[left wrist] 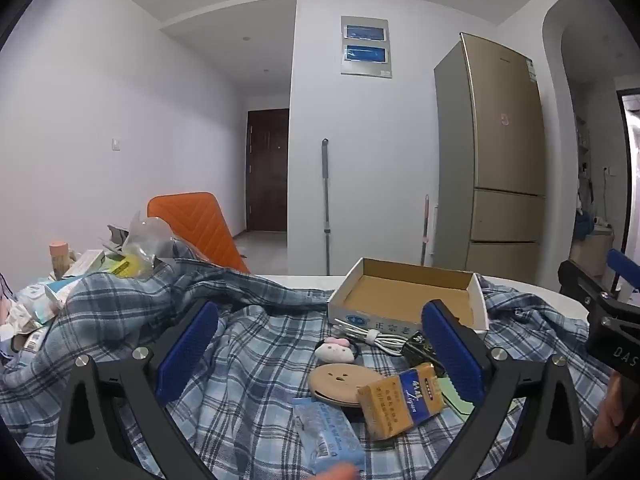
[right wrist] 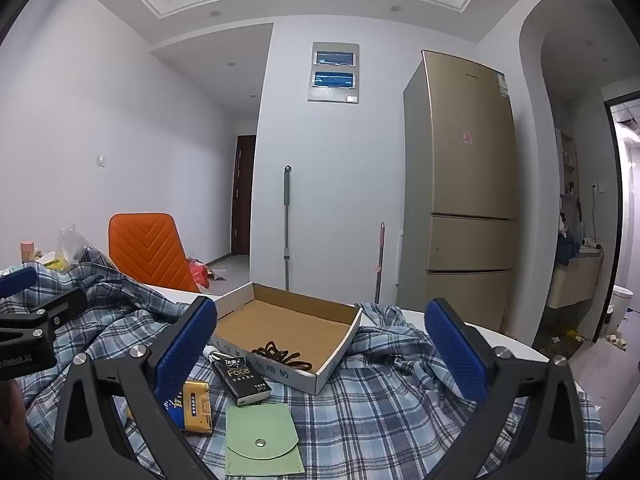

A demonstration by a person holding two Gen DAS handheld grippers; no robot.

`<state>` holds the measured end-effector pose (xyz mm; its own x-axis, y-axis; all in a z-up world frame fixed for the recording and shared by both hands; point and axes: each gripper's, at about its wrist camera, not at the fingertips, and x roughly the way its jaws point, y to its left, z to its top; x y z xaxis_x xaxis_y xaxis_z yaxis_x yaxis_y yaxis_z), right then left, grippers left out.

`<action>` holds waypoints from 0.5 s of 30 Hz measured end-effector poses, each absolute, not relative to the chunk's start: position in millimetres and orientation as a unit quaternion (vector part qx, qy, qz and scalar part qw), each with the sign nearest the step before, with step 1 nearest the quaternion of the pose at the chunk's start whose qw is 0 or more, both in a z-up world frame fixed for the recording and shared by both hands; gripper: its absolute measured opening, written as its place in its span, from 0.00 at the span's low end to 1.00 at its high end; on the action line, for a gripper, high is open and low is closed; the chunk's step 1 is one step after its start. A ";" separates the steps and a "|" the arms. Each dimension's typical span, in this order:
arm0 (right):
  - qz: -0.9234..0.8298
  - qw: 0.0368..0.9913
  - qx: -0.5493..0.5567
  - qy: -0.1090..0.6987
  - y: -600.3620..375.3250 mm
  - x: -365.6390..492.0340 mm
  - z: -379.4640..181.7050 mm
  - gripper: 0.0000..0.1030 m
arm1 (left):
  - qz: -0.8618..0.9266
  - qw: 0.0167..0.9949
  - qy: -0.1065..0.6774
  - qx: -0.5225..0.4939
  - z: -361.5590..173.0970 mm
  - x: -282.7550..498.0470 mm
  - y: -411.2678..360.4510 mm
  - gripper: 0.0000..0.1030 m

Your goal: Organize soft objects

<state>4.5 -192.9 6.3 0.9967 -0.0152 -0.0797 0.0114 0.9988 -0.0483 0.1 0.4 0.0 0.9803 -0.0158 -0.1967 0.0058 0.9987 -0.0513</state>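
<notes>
1. Left-wrist view: the left gripper (left wrist: 320, 344) stands released, jaws spread wide and grasping nothing, over a blue plaid shirt (left wrist: 248, 376) crumpled across the table.
2. Between its fingers lie one pink plush toy (left wrist: 335, 350), one round tan pouch (left wrist: 342, 380), one yellow-and-blue packet (left wrist: 400, 402), one blue tissue pack (left wrist: 328, 436) and one coiled white cable (left wrist: 372, 334).
3. One open cardboard box (left wrist: 404, 294) sits just beyond the fingertips, on the shirt.
4. Right-wrist view: the right gripper (right wrist: 320, 344) is likewise released and empty.
5. Between its fingers lie one black tissue pack (right wrist: 240, 378) and one green flat pouch (right wrist: 260, 440); the packet is half hidden behind the left finger.
6. One dark tangled cord (right wrist: 280, 354) rests inside the box, hard to identify.
7. Clutter left of the left gripper is too jumbled to count.
</notes>
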 end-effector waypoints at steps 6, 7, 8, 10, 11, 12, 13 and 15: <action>-0.007 0.999 -0.030 0.044 -191.8 4.5 6.0 1.00 | -0.016 0.993 0.111 -0.025 1.3 6.4 17.5 1.00; -0.007 0.999 -0.029 0.043 -192.0 4.4 6.0 1.00 | -0.011 0.995 0.102 -0.010 4.4 3.1 10.0 1.00; -0.008 0.999 -0.028 0.042 -192.3 4.4 6.0 1.00 | -0.005 0.995 0.097 0.000 6.5 -1.3 1.1 1.00; -0.010 0.999 -0.023 0.041 -194.3 3.7 6.6 1.00 | -0.002 0.996 0.091 0.003 5.7 -3.6 -6.0 1.00; -0.010 0.999 -0.022 0.040 -194.8 2.1 8.1 1.00 | -0.001 0.996 0.088 0.000 2.2 -5.9 -6.1 1.00; -0.009 0.999 -0.021 0.040 -195.8 3.4 7.7 1.00 | -0.001 0.996 0.087 0.000 2.7 -6.3 -6.8 1.00; -0.010 0.999 -0.020 0.040 -196.9 3.9 7.9 1.00 | -0.002 0.996 0.085 0.001 3.1 -7.2 -7.6 1.00; -0.009 0.999 -0.022 0.038 -193.7 3.5 6.6 1.00 | -0.003 0.997 0.081 0.002 3.6 -9.2 -8.5 1.00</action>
<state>3.5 -193.7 6.6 0.9969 -0.0206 -0.0756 0.0172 0.9988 -0.0456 -9.2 -8.5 3.6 0.9868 -0.0053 -0.1621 0.0059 1.0000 0.0032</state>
